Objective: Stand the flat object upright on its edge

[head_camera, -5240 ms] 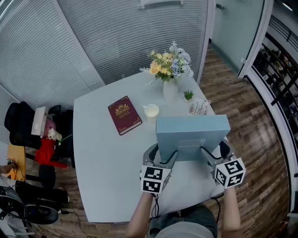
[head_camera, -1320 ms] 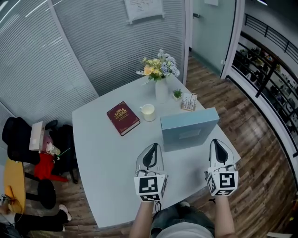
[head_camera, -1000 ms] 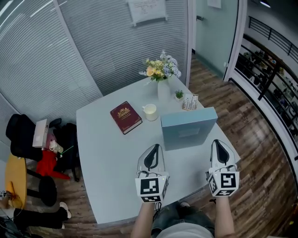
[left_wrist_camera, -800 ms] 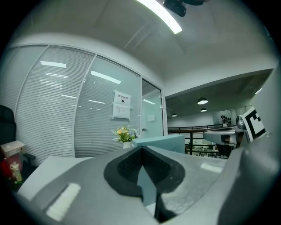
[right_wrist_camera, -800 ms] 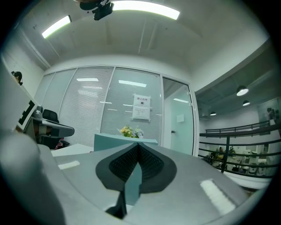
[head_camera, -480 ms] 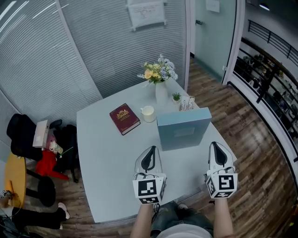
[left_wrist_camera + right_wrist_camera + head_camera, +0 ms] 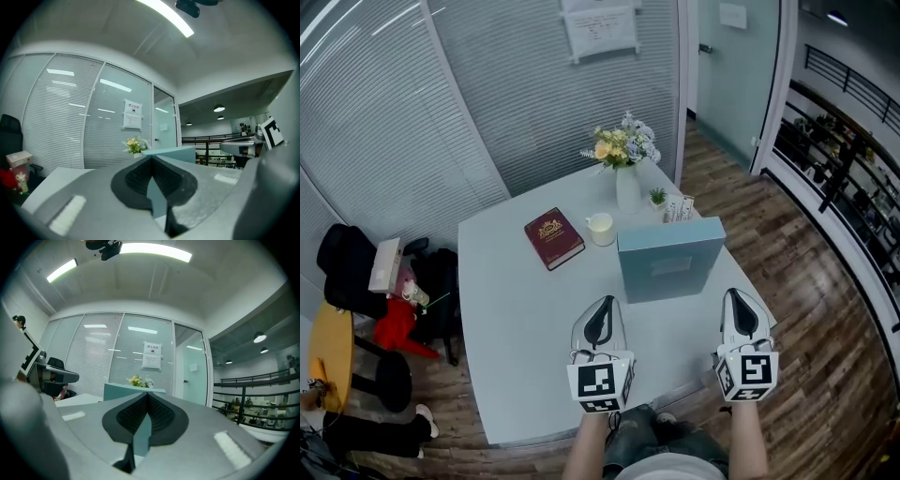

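Note:
The flat light-blue box point(image 7: 668, 260) stands upright on its long edge on the pale table point(image 7: 516, 319), right of centre, with nothing touching it. My left gripper point(image 7: 602, 307) hovers near the table's front edge, short of the box's left end, jaws shut and holding nothing. Level with it, my right gripper point(image 7: 739, 300) is just short of the box's right end, also shut and holding nothing. In the left gripper view the box's top point(image 7: 171, 151) shows past the left gripper point(image 7: 151, 161). The right gripper view shows the box point(image 7: 125, 390) beyond the right gripper point(image 7: 147, 397).
Behind the box on the table lie a dark red book point(image 7: 554, 238), a white cup point(image 7: 601, 228), a vase of flowers point(image 7: 625, 173), a tiny potted plant point(image 7: 658, 198) and a small holder of packets point(image 7: 678, 208). A black chair with clutter point(image 7: 356, 272) stands left of the table.
Five seconds ago both grippers were against the box's lower corners. They have since drawn back toward me and stand apart from it. The box stays upright; over the last second only the view shifted.

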The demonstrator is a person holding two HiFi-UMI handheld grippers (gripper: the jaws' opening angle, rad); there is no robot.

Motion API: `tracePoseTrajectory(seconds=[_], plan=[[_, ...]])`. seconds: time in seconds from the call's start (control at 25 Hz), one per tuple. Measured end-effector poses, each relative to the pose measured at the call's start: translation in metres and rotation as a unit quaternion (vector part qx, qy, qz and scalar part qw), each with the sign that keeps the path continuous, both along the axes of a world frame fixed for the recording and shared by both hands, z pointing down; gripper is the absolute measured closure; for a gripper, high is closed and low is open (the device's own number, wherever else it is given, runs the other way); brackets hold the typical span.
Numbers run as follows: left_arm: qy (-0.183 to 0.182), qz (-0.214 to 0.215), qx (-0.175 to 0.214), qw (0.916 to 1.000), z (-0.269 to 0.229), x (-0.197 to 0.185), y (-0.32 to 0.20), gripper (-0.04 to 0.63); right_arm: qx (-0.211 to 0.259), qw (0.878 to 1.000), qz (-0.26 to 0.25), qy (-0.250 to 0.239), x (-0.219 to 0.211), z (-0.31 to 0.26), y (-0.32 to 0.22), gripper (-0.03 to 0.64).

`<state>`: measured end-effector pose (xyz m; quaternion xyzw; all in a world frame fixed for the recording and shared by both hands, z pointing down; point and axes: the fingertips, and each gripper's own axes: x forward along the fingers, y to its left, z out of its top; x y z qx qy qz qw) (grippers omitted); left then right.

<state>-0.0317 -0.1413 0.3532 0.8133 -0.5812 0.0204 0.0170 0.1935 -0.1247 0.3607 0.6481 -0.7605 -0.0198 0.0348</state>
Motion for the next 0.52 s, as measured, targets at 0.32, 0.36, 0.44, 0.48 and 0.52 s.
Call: tracePoseTrajectory(seconds=[0.32,0.36,0.44,0.48,0.52], plan=[[0.001,-0.001,0.003,1.0000,-0.0049,-0.0003,0.0046,0.594,0.000,1.000,-0.005,-0.001,-0.0022,0.0002,0.0025,0.594],[0.002,0.000,0.002,1.0000,-0.0047,-0.0001,0.0054,0.595,-0.001,1.000,-0.005,-0.001,-0.0024,0.0003,0.0033,0.594],[0.001,-0.001,0.002,1.0000,-0.0043,-0.0011,0.0061,0.594,-0.001,1.000,-0.006,0.000,-0.0029,0.0007,0.0041,0.594],[0.000,-0.002,0.003,1.0000,-0.0041,-0.0020,0.0061,0.595,-0.001,1.000,-0.007,0.000,-0.0033,0.0009,0.0041,0.594],[0.000,-0.003,0.004,1.0000,-0.0040,-0.0029,0.0059,0.595,-0.001,1.000,-0.008,0.001,-0.0037,0.0011,0.0041,0.594]])
